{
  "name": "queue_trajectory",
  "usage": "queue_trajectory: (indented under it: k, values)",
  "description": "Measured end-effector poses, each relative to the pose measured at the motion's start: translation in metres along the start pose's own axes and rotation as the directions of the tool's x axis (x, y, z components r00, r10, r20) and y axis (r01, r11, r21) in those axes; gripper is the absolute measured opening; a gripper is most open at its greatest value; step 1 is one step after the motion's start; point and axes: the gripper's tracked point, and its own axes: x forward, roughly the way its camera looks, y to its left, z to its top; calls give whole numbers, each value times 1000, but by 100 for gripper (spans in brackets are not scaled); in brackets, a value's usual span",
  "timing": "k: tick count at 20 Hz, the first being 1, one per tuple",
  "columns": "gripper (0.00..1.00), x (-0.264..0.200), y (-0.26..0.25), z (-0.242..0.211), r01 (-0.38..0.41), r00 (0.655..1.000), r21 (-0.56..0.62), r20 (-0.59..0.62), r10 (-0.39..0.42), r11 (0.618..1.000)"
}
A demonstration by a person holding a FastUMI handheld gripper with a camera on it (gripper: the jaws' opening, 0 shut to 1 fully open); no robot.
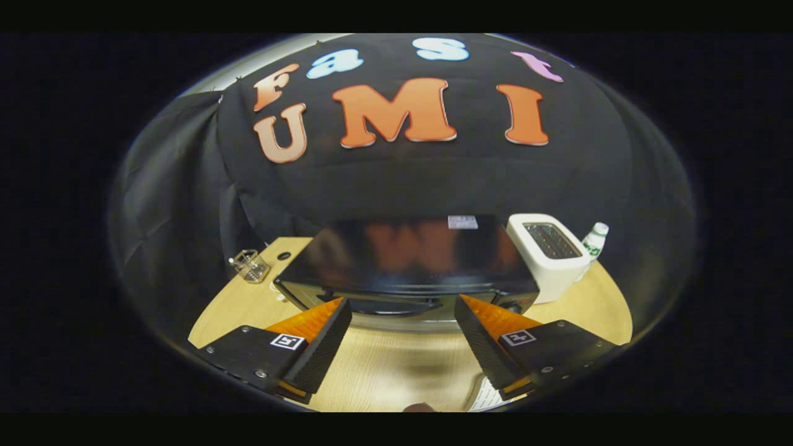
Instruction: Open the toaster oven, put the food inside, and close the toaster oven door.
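A black toaster oven (pixel 406 257) with a glossy top stands on the wooden table (pixel 396 365), just ahead of my fingers. Its door is shut, and the handle (pixel 387 301) runs across the front between my fingertips. My gripper (pixel 403 310) hovers above the table in front of the oven, open, with nothing between its fingers. A small brown edge of something (pixel 420 407) lies on the table below the gripper, too cut off to identify. A white item (pixel 489 396) lies beside it, under the right finger.
A white pop-up toaster (pixel 548 254) stands right of the oven, with a small white bottle (pixel 595 240) behind it. A clear glass cup (pixel 251 265) sits left of the oven. Black cloth walls close in behind and to the left.
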Motion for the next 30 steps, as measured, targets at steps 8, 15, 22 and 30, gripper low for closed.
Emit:
queue_trajectory:
  k: [8, 15, 22, 30]
  values:
    - [99, -84, -4, 148, 33, 925, -64, 381, -7, 997]
    - [99, -155, 0, 221, 47, 825, -73, 565, 2, 996]
    - [99, -206, 2, 253, 95, 760, -153, 650, 28, 984]
    - [99, -221, -15, 266, 127, 734, -119, 679, -13, 985]
